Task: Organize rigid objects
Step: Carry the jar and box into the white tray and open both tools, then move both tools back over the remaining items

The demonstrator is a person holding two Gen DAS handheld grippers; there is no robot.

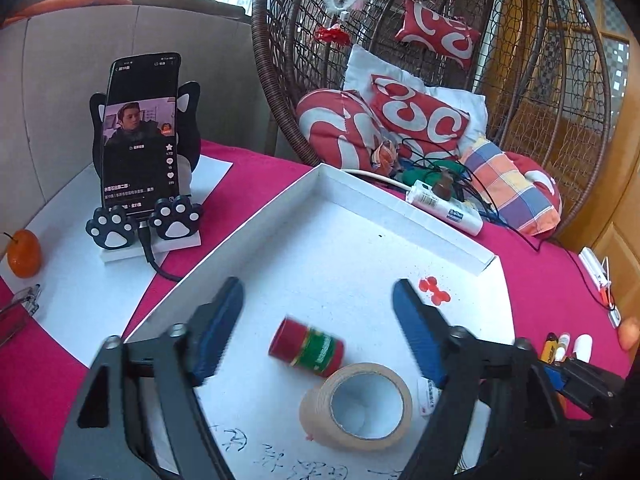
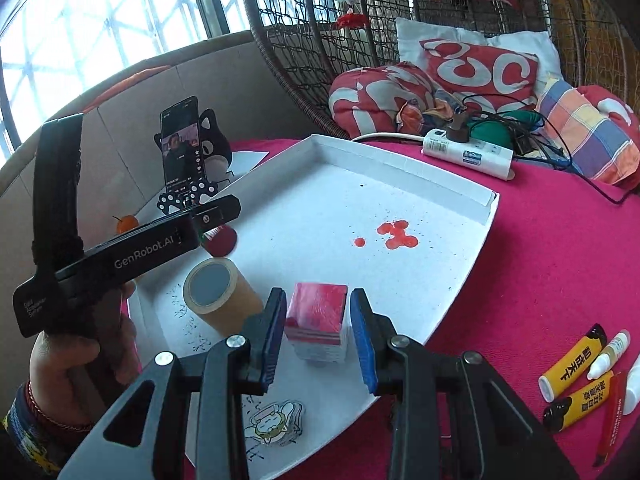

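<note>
We see the left gripper (image 1: 318, 300) with its jaws spread wide and nothing between the pads; a red can (image 1: 306, 347) lies on its side in the white tray (image 1: 404, 216) just below them, beside a roll of tape (image 1: 356, 406). The right gripper (image 2: 318, 334) has its jaws on either side of a red-topped block (image 2: 318, 326) standing in the tray; small gaps show at both pads, so it is released. Tubes (image 2: 573, 362) lie on the pink cloth (image 2: 540, 264).
</note>
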